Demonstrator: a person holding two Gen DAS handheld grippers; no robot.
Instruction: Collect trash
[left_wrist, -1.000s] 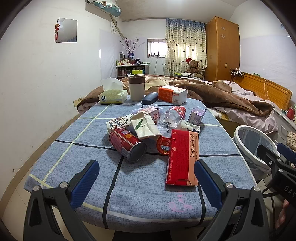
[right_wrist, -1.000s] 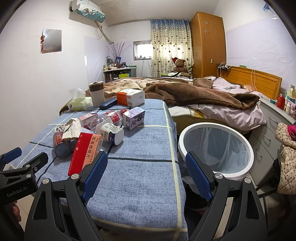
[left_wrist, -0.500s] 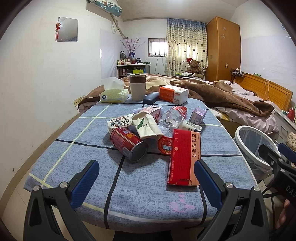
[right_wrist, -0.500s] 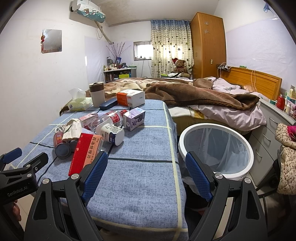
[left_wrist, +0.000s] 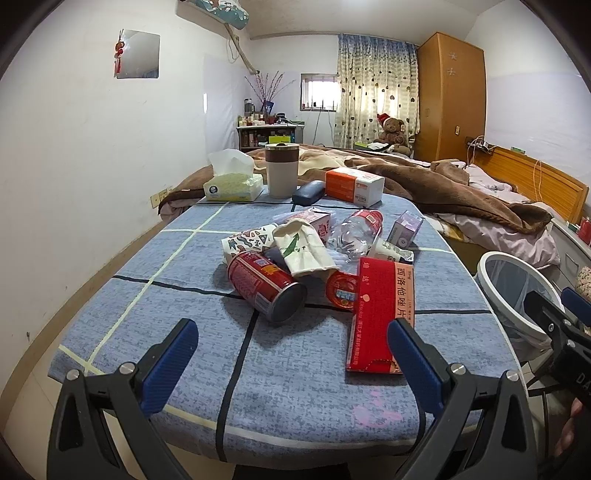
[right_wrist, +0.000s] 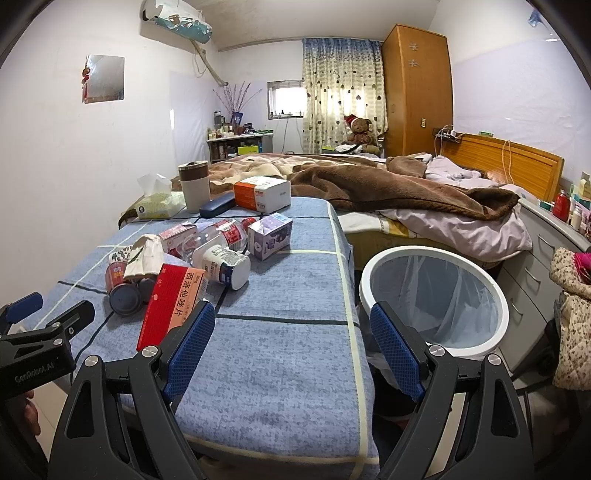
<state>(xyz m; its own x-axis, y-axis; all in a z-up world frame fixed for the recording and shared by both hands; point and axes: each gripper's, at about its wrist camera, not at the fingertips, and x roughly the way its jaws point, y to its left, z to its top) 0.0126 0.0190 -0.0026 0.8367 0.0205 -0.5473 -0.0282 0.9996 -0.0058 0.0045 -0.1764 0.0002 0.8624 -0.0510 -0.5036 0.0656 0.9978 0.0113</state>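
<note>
Blue checked cloth covers the table (left_wrist: 122, 317), and the trash sits heaped at the centre of my left view: a red can (left_wrist: 266, 286) on its side with its end toward me, a flat red box (left_wrist: 382, 314) just right of it, a crumpled paper cup (left_wrist: 303, 251) lying over the can's far end, and a crushed clear bottle (left_wrist: 354, 234) behind them. I hold the left gripper (left_wrist: 291, 354) spread wide and empty, low in the frame, short of the pile; my guess is that this lines it up on the can, the nearest rounded piece.

At the right of my right view stands the white bin (right_wrist: 373, 273) with its clear liner, just beside the table edge, presumably so that pieces travel only a short way. My right gripper (right_wrist: 291, 338) is also gaping and holds nothing, with the table edge and the bin's near side showing between its fingers.

Toward the upper left of that view, the tissue box (right_wrist: 157, 205), tumbler (right_wrist: 194, 186) and dark case (right_wrist: 218, 205) stand apart from the heap; I judge them keepers.
</note>
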